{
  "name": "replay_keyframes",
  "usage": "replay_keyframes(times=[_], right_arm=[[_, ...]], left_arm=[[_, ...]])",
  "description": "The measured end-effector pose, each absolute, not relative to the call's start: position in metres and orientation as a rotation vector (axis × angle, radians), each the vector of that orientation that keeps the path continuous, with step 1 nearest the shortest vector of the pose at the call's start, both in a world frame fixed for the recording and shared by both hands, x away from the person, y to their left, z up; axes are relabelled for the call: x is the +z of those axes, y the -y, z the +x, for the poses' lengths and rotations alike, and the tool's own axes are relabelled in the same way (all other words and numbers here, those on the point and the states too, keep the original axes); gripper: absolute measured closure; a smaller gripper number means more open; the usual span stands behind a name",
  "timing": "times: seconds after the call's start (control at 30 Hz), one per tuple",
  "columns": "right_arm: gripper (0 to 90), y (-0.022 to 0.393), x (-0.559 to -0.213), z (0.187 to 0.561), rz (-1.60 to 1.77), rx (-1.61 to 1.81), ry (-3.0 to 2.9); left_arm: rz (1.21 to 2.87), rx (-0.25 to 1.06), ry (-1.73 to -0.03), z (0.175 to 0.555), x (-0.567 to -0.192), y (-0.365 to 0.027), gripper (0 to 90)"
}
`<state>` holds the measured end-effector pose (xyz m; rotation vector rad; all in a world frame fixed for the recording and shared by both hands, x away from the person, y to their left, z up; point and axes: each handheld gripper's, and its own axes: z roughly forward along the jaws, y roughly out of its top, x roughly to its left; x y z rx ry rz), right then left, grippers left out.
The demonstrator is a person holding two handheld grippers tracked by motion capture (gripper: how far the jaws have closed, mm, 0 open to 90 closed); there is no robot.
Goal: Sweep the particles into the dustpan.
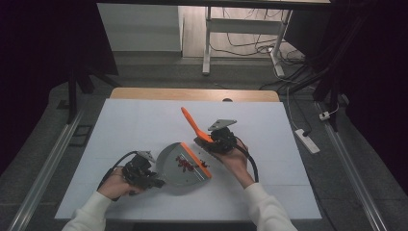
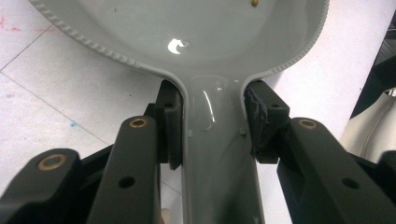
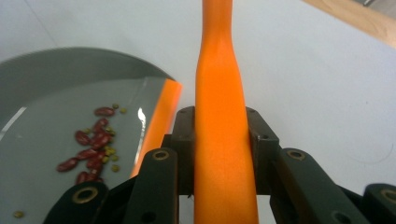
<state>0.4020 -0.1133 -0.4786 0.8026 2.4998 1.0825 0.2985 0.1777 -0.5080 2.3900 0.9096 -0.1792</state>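
Left tongs (image 2: 212, 123) clamped on grey dustpan (image 1: 180, 163) handle; right tongs (image 3: 224, 144) gripping orange brush (image 1: 195, 126) handle. On white table (image 1: 134, 125), red beans (image 3: 91, 149) mostly gathered inside pan; a few (image 1: 204, 162) apparently left beside its orange lip.

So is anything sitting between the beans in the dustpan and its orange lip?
Nothing visible does. The red beans lie loose on the grey dustpan, and the pan floor between them and the orange lip looks bare.
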Motion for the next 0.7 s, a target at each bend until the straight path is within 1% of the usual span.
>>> replay_keyframes(times=[0.3,0.7], right_arm=[[70.0,0.109,-0.491,0.404,0.814,1.050,-2.543],[69.8,0.099,-0.492,0.383,0.751,1.049,-2.586]], left_arm=[[2.388,-0.179,-0.914,0.297,-0.508,-0.178,61.3],[2.387,-0.177,-0.915,0.296,-0.509,-0.178,61.3]])
